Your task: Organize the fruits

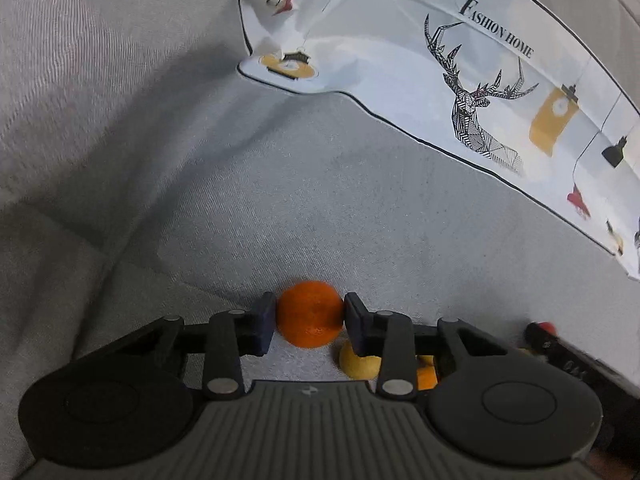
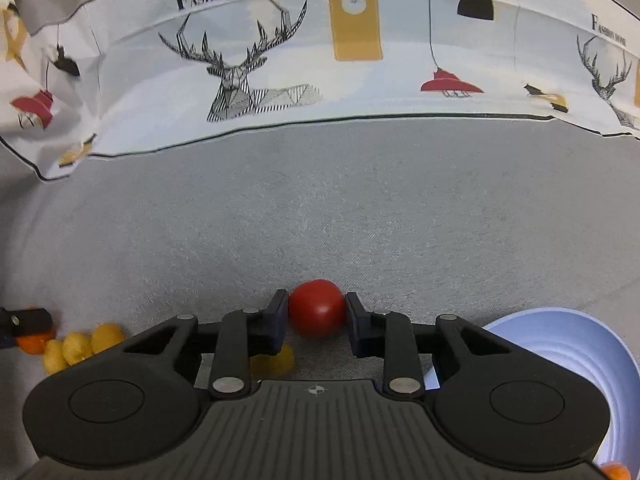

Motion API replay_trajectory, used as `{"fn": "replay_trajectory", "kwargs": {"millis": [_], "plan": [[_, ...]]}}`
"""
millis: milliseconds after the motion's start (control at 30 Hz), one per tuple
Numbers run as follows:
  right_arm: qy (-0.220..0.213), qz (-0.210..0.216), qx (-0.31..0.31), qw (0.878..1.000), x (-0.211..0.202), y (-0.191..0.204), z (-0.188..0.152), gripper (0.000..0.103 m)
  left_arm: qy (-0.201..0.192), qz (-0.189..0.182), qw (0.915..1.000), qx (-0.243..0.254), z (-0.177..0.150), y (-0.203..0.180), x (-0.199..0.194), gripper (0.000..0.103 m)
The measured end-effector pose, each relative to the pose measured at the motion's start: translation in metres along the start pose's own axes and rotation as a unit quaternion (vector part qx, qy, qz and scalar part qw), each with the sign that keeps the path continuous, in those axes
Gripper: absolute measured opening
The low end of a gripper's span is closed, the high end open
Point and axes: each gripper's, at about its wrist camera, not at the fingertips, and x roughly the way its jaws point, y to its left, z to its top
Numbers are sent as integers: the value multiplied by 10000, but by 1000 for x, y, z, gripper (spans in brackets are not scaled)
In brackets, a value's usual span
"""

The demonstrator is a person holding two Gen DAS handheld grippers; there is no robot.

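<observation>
Behind right hand-held gripper point(image 2: 316, 322), yellow fruit point(image 2: 276, 360) half-hidden.

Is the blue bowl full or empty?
Mostly empty. The blue bowl shows bare inside walls, with only one orange fruit visible at its bottom edge.

Grey woven sofa upholstery point(image 2: 320, 208) under a white deer-and-lamp printed cushion point(image 2: 360, 80).

Home living room, grey woven sofa seat point(image 2: 320, 208), deer-and-lamp printed "Fashion Home" cushion point(image 2: 360, 80) against it
</observation>
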Motion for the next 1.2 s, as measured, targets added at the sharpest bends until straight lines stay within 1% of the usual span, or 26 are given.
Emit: {"fn": "replay_trajectory", "kwargs": {"millis": [67, 133, 233, 300, 433, 533, 633, 700, 800, 867, 967, 1033, 1200], "plan": [[-85, 22, 66, 9999, -6, -1, 0, 31, -115, 14, 9999, 75, 0, -1, -6, 40], [-160, 198, 209, 9995, -16, -3, 0, 31, -233, -29, 9996, 152, -2, -2, -14, 40], [-321, 373, 252, 9985, -35, -1, -2, 31, -392, -33, 9987, 324, -7, -7, -27, 40], [-430, 511, 198, 9976, -50, 3, -5, 31, -482, -100, 9978, 440, -12, -10, -39, 40], [-582, 644, 14, 9962, -83, 8, -18, 31, -692, -175, 9952, 666, -22, -17, -60, 40], [-655, 732, -57, 9951, -111, 6, -32, 31, -796, -267, 9942, 680, -30, -18, -76, 40], [-688, 712, -96, 9950, -134, -1, -45, 31, -814, -445, 9937, 635, -44, -24, -92, 40], [-669, 653, -76, 9956, -146, -8, -53, 31, -807, -609, 9923, 709, -57, -34, -100, 40], [-603, 635, 2, 9962, -154, -18, -62, 31, -811, -781, 9881, 1052, -73, -58, -103, 40], [-561, 506, -87, 9971, -154, -23, -63, 31, -818, -838, 9837, 1368, -81, -75, -100, 40], [-531, 260, -151, 9981, -149, -34, -61, 31, -822, -971, 9787, 1610, -85, -91, -94, 40], [-497, 212, -58, 9985, -146, -43, -60, 31, -779, -1022, 9789, 1587, -84, -96, -89, 40], [-403, 89, 113, 9991, -139, -62, -58, 31, -510, -1061, 9827, 1428, -78, -100, -72, 40]]}}
